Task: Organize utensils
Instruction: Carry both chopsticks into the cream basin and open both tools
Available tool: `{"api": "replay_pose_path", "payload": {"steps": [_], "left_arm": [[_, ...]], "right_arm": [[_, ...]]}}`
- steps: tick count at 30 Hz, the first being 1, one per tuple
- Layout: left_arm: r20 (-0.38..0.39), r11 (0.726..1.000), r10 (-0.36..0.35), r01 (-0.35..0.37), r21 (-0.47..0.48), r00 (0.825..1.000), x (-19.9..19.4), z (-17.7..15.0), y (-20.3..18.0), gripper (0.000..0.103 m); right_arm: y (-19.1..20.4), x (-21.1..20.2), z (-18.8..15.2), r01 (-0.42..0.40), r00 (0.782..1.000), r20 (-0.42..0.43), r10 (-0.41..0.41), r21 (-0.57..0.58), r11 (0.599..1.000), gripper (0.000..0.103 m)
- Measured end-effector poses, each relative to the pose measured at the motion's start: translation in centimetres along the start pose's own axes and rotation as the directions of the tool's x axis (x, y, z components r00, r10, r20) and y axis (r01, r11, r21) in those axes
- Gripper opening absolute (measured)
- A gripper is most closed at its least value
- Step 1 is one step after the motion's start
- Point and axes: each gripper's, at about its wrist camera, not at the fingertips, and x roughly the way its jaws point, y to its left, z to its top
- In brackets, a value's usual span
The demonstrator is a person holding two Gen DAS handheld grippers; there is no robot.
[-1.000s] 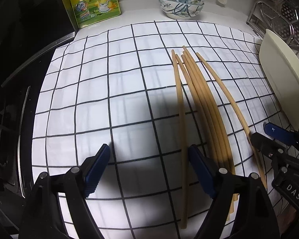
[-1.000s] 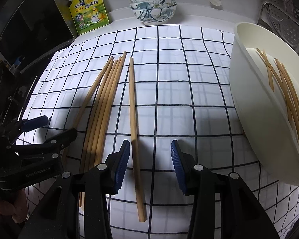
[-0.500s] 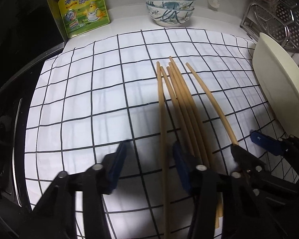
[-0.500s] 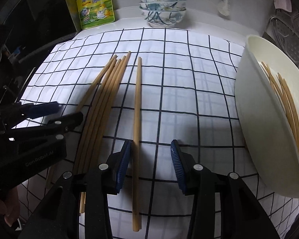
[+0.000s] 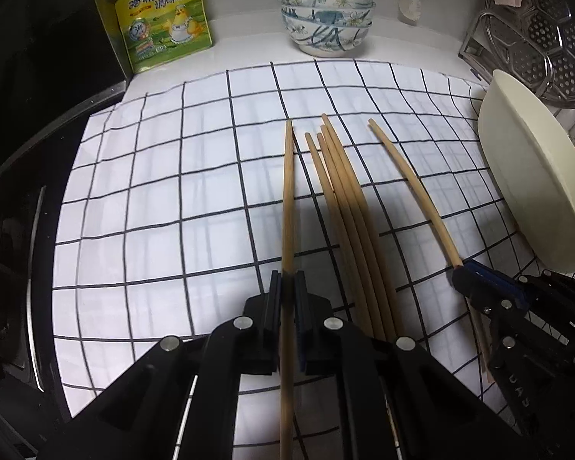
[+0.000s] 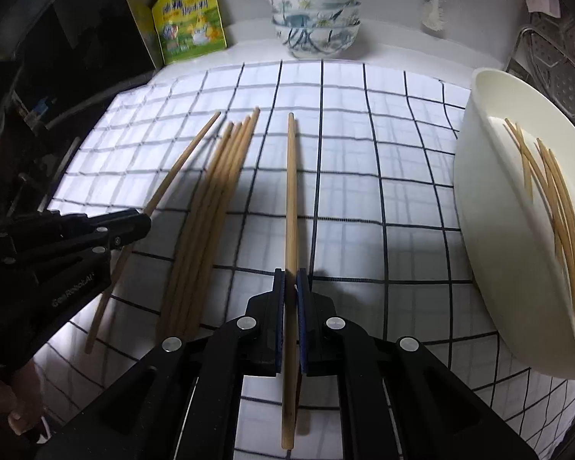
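On a checked cloth [image 5: 153, 199] over the table, the left gripper [image 5: 287, 291] and the right gripper [image 6: 291, 287] each have jaws clamped on one chopstick: the left chopstick [image 5: 287, 191] and the right chopstick [image 6: 291, 191]. Four loose chopsticks [image 6: 214, 199] lie between them. Each held stick is best lifted level, then carried over the white bowl [image 6: 479, 230] beside the cloth.

Two matching black hand-held grippers

The left gripper [image 5: 287, 287] and right gripper [image 6: 291, 287] share angular black plastic arms, round silver screws at the pivots and blue pads [image 6: 302, 329] inside the fingers; white lettering marks each body's side.
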Motion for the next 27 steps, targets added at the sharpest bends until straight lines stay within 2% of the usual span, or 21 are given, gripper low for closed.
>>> {"api": "replay_pose_path", "payload": {"steps": [11,15,20,27], "left_arm": [[0.093,0.999,0.025,-0.021,-0.047,0.995,-5.6,1.4,0.2,0.007],[0.124,0.998,0.027,-0.021,-0.053,0.992,-7.4,2.2,-0.8,0.007],[0.153,0.999,0.012,-0.004,-0.052,0.988,-8.9,3.6,-3.4,0.007],[0.187,0.998,-0.055,0.051,0.026,0.981,-9.9,6.2,-9.8,0.007]], "right_arm": [[0.4,-5.8,1.9,-0.11,0.989,0.096,0.112,-0.025,0.994,0.006],[-0.6,-7.5,2.5,-0.121,0.985,0.121,0.125,-0.034,0.992,0.006],[-3.4,-10.2,3.2,-0.123,0.979,0.159,0.125,-0.023,0.992,0.006],[-10.6,-12.6,3.6,-0.084,0.977,0.205,0.065,0.083,0.993,0.006]]}}
